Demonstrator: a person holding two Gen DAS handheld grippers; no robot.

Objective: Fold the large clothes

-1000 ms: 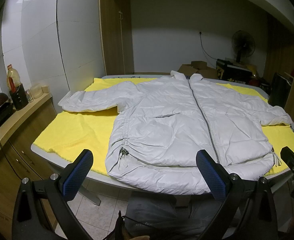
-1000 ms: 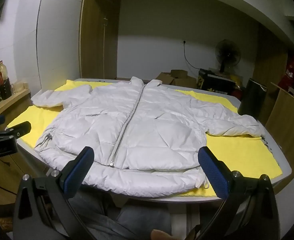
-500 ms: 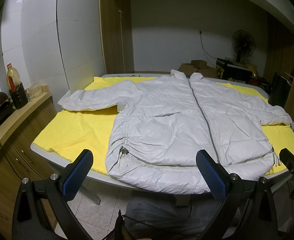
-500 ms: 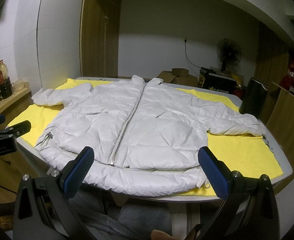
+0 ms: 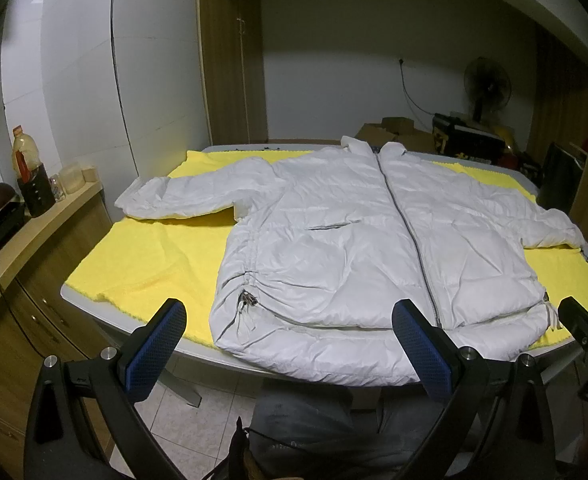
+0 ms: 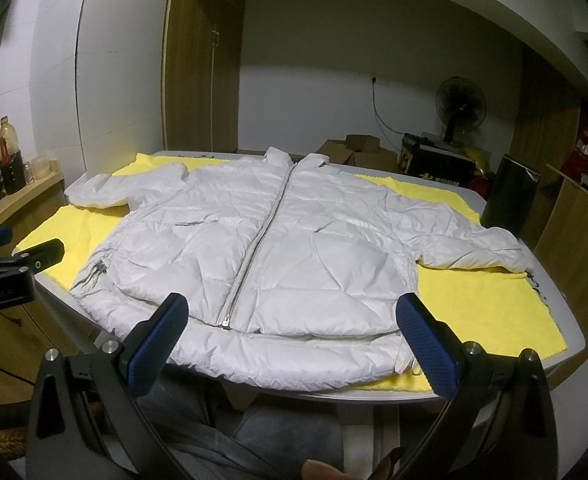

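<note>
A white puffer jacket (image 5: 358, 248) lies flat, zipped, front up, on a yellow cloth (image 5: 150, 256) over a grey table; both sleeves spread outward. It also shows in the right wrist view (image 6: 278, 248). My left gripper (image 5: 290, 340) is open and empty, hovering in front of the jacket's hem, off the table's near edge. My right gripper (image 6: 294, 336) is open and empty, also just before the hem. The left gripper's side (image 6: 14, 268) shows at the right wrist view's left edge.
A wooden counter (image 5: 18, 236) with a bottle (image 5: 24, 156) and a dark pot stands at the left. A black bin (image 6: 510, 196) sits at the table's right. Boxes and a fan (image 6: 460, 106) stand behind. The person's legs (image 5: 314, 428) are below the table edge.
Both grippers have edged slightly closer to the jacket's hem. The jacket has not moved.
</note>
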